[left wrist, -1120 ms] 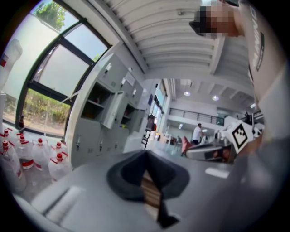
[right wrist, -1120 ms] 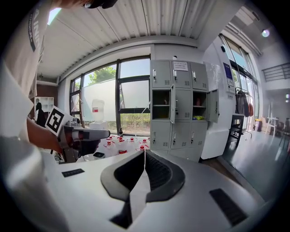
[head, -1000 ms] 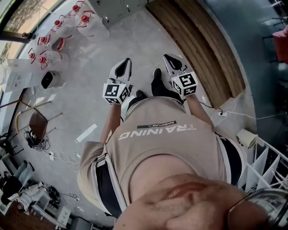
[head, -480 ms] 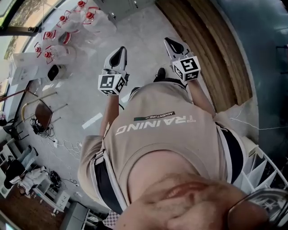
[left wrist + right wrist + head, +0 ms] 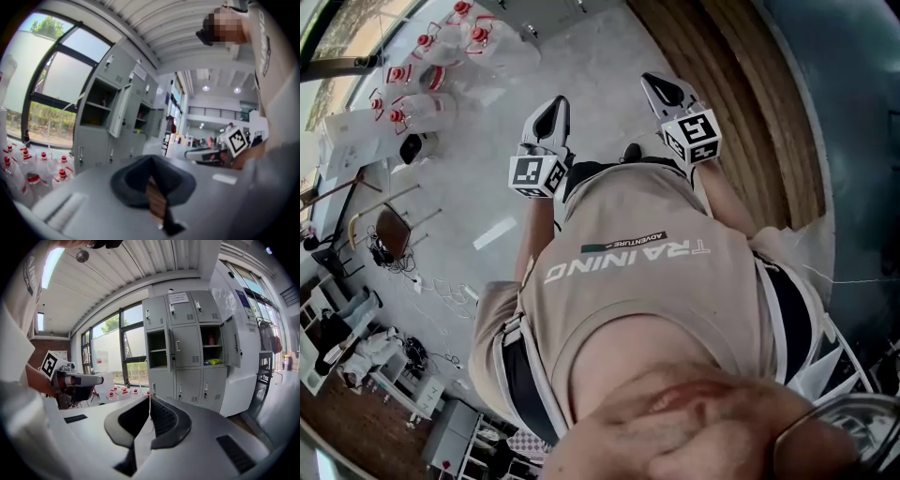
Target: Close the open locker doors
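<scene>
Two open doors on the grey locker bank, middle row, at 1 o'clock from the right gripper and well apart from it. Right-hand door swung wide toward 3 o'clock. Left-hand door standing out from its open compartment.

Probably thin sheet metal: light, stiff, free on the hinge, smooth paint likely slippery under the pads. No need to grip. Better to push flat on the outer face near the free edge by the latch, far from the hinge side, then ease off before the slam.

Something yellow and something red inside the right-hand compartment, set back, likely no obstruction.

Free edge of the wide door jutting out at 2 o'clock, so safer to approach from outside its swing. White pillar just beside the bank at 3 o'clock, tight there. Red-capped water jugs on the floor at 10 o'clock near the bank's foot, to be stepped round. Bare concrete floor between here and the lockers, plenty of room.

Right gripper jaws pressed together, nothing between. Left gripper likewise closed at the tips and empty, held at 9 o'clock of the right one.
</scene>
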Demonstrator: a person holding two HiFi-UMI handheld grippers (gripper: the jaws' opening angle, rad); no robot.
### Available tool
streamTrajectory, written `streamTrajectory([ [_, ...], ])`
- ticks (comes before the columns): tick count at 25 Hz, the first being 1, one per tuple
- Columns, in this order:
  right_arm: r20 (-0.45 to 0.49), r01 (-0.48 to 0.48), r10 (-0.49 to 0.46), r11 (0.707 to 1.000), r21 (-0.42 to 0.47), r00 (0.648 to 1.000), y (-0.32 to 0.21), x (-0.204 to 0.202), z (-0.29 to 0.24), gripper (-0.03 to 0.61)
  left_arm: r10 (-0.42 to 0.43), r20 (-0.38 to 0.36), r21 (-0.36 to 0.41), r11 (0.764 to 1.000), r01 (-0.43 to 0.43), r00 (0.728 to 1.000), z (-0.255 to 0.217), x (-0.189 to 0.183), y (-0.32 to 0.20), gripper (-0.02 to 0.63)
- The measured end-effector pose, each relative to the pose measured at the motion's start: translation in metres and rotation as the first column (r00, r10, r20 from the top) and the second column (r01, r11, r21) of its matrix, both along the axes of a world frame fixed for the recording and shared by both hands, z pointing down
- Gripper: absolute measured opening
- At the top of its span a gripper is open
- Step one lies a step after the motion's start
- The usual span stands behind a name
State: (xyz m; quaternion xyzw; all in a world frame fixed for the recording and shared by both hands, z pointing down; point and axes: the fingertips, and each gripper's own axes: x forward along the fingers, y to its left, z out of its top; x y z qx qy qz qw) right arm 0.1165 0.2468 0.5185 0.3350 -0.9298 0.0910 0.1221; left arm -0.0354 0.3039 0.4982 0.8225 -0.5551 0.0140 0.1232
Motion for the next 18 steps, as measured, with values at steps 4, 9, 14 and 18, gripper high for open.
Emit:
streamTrajectory([
  [4,0.024,-0.004,0.005,1.000,-0.029,1.000,-0.030,0.002,0.006,0.017,-0.020,0.016,-0.011,1.000,0.020,1.000,-0.003,-0.004,-0.025,-0.003],
  [9,0.071,-0.015,0.019,0.998,-0.053,0.997,-0.065,-0.020,0.005,0.017,-0.013,0.033,0.007,1.000,0.013,0.999,-0.011,-0.021,-0.056,-0.003],
  [14,0.017,-0.034,0.035,0.999,-0.011,0.999,-0.082,-0.046,0.003,0.017,0.022,0.020,-0.016,1.000,-0.022,1.000,0.002,-0.041,-0.077,-0.003],
  [18,0.012,-0.101,0.101,0.995,-0.012,0.995,-0.104,-0.053,-0.012,0.017,0.059,-0.033,0.060,0.997,-0.057,0.998,-0.025,-0.055,-0.123,-0.003],
])
